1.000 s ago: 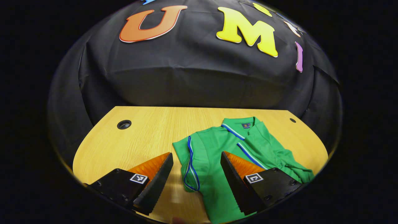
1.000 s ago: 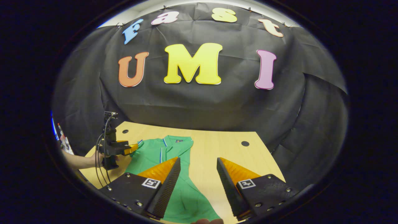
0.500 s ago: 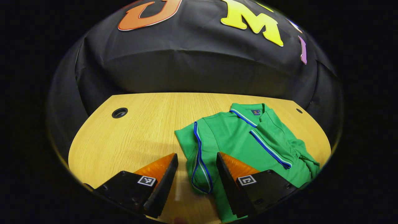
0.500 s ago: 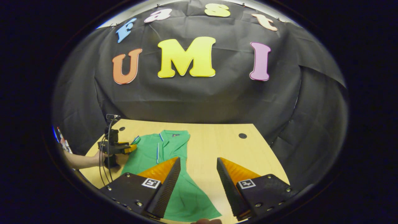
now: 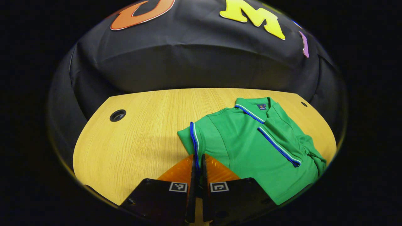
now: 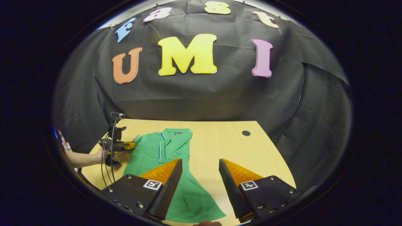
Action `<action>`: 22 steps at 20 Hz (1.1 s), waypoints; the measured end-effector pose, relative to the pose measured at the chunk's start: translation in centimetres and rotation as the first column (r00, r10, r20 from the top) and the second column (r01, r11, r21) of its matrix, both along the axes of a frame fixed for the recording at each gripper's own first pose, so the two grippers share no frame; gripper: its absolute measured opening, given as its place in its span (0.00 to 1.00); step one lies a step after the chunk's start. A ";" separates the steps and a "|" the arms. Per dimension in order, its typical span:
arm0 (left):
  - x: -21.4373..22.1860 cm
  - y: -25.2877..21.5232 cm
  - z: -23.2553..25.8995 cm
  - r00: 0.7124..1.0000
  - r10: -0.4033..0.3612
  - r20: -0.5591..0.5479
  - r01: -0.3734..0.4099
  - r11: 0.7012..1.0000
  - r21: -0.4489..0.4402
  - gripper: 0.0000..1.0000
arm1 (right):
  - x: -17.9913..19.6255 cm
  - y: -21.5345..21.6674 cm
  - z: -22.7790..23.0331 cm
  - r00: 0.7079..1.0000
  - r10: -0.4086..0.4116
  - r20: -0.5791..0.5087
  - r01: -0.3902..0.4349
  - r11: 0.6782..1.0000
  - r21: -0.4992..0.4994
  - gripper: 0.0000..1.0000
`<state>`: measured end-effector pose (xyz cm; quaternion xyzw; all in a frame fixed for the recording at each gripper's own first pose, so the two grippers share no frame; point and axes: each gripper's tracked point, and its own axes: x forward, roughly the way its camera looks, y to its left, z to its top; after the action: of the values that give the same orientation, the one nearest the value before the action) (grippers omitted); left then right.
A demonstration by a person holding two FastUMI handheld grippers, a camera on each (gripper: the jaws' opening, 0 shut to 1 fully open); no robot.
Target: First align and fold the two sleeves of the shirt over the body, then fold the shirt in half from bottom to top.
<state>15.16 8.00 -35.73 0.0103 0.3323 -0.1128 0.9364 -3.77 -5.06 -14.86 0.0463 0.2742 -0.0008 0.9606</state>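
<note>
Since the earlier frame the left hand-held gripper (image 5: 197, 160) has clamped its fingers onto the blue-trimmed sleeve cuff (image 5: 194, 141) at lower centre. The green shirt (image 5: 251, 141) lies on the table (image 5: 141, 125), right of centre. The right hand-held gripper (image 6: 199, 169) hangs spread above the hem. A thin pinch could slip, dropping the sleeve crooked.
</note>
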 end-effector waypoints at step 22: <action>-1.5 -15.3 10.3 0.947 -0.296 0.126 0.289 0.955 0.071 0.05 | -2.1 -5.9 0.5 0.988 -0.148 0.055 0.143 0.986 0.086 0.75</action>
<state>13.70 -7.27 -25.40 0.0911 0.2656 -0.2410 0.9290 -5.85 -10.97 -14.35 0.1053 0.2405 -0.0582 0.9632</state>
